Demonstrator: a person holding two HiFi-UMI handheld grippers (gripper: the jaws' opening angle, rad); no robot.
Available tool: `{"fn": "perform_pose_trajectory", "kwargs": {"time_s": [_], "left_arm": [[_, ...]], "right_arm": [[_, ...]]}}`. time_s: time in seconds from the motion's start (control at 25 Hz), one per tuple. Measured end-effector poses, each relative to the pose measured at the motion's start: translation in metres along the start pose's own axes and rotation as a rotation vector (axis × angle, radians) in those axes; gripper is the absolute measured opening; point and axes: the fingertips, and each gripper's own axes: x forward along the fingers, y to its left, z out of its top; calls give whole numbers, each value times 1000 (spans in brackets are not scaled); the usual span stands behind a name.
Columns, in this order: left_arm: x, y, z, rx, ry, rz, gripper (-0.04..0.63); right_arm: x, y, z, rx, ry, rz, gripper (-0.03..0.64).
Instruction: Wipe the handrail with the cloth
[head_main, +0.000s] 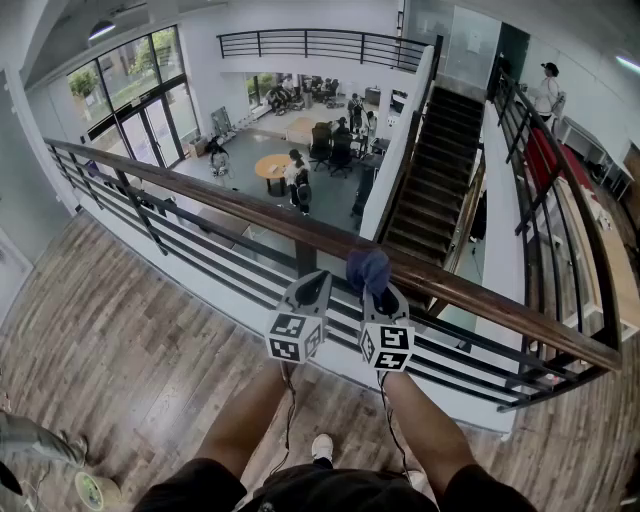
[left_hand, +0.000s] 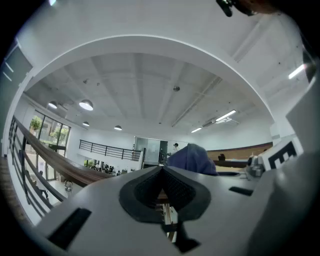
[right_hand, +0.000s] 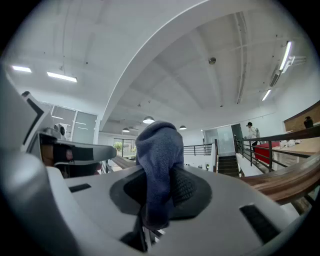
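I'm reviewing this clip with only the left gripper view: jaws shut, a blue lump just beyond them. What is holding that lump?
Observer: The right gripper is shut on it. It is a blue cloth sticking up past the jaws.
Operator: Is it at the handrail?
Observer: In the head view the cloth overlaps the wooden handrail; contact is unclear.
Operator: Where's my gripper?
Observer: The left gripper sits just left of the right one, tip at the rail.
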Motion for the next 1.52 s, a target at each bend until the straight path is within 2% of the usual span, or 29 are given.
{"fn": "perform_pose_trajectory", "kwargs": {"time_s": [0.16,0.36,0.44,0.56,0.76,0.88,1.08,1.52], "left_arm": [[19,29,14,-42,61,46,3],[46,67,16,-10,136,86,3],[54,79,9,-3,165,100,3],[57,96,8,0,153,122,3],[52,108,9,1,139,132,3],[48,107,2,-1,150,124,3],[46,101,-13,-3,173,118,3],[45,72,-23,-4,210,102,3]], "right_arm": [[47,9,-17,98,136,15,72],[104,8,-29,41,237,-36,72],[123,5,-34,60,257,-31,72],[147,3,-39,98,286,-28,71],[174,1,-54,55,422,-91,71],[180,3,-58,48,510,-105,71],[183,5,-60,-11,604,-69,71],[133,-46,-61,-12,611,-156,71]]}}
